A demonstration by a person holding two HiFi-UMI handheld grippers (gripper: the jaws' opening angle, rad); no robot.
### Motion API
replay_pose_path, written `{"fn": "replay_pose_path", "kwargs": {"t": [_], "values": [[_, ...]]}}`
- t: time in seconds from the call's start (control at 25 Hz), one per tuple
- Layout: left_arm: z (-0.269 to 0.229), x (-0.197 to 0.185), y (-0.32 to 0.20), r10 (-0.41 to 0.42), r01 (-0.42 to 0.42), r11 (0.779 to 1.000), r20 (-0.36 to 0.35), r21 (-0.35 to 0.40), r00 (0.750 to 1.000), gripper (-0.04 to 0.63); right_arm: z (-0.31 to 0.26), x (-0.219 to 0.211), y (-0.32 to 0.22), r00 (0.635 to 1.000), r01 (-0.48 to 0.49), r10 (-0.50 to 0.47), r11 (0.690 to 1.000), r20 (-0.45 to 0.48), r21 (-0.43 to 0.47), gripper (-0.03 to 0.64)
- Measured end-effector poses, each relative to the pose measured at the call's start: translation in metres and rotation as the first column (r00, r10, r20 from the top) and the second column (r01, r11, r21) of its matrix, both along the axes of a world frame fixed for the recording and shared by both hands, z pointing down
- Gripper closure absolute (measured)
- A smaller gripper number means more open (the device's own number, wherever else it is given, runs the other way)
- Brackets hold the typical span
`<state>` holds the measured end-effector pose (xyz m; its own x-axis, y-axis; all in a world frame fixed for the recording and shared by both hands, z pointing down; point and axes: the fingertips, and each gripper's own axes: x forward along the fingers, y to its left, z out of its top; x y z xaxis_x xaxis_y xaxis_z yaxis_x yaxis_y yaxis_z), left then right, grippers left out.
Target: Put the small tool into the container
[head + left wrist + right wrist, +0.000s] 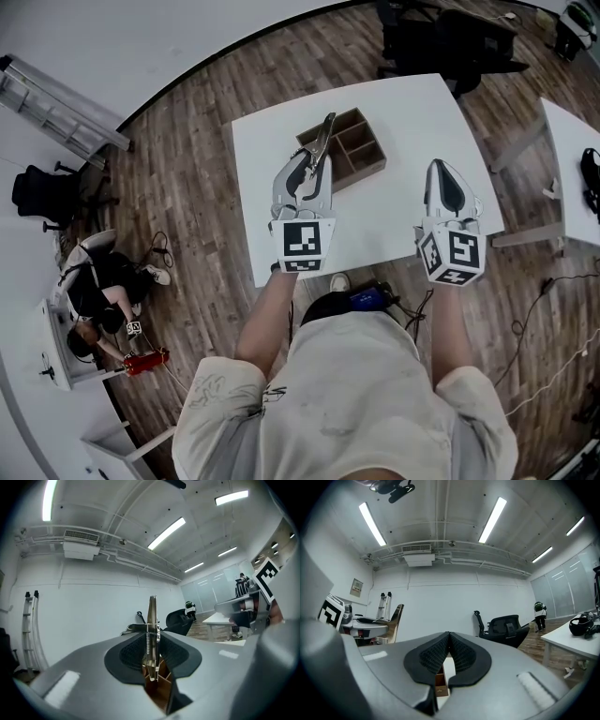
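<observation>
The tool [320, 150] is clamped edge-on between the pads of the left claw [313, 174], as is seen in the left gripper view, where the metal tool [152, 620] stands upright in the claw [151, 638] and its tip rises well past the pads. In the head view the tool is pointed toward 12 o'clock, and its tip is seen over the 9 o'clock edge of the wooden container [371, 169]. Whether the tip touches the container cannot be told. The container, divided into compartments, is set on the white tabletop [412, 108] toward its 12 o'clock side, at 1 o'clock from the left claw. Part of the container [158, 693] is glimpsed below the left claw's pads.

The right claw [442, 169] is held at 3 o'clock from the left one, over bare tabletop. Its pads are pressed together with nothing between them [449, 638], and a bit of the container [440, 686] is seen beneath them.
</observation>
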<state>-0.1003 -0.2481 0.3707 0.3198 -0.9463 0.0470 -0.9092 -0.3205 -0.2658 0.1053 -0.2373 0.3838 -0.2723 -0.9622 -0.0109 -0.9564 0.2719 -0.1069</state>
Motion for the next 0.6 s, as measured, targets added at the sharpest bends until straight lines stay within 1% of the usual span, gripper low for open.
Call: {"fn": "replay_pose_path", "kwargs": {"t": [0.16, 0.28, 0.4, 0.6], "values": [[0.007, 0.002, -0.010, 0.009, -0.007, 1.000, 0.065, -0.022, 0.998, 0.489, 0.000, 0.002, -0.001, 1.000, -0.010, 0.010, 1.000, -0.004, -0.002, 0.612], [0.016, -0.002, -0.020, 0.003, 0.003, 0.999, 0.118, -0.050, 0.993, 0.489, 0.000, 0.003, -0.001, 1.000, -0.017, 0.017, 1.000, -0.007, -0.002, 0.612], [0.024, -0.005, -0.030, 0.001, 0.014, 0.997, 0.181, -0.080, 0.984, 0.489, 0.001, 0.005, -0.002, 1.000, -0.025, 0.025, 1.000, -0.009, -0.005, 0.612], [0.046, -0.001, -0.048, 0.033, 0.002, 0.991, 0.266, -0.131, 0.963, 0.489, 0.005, 0.007, 0.000, 0.999, -0.039, 0.039, 0.999, -0.013, -0.012, 0.612]]}}
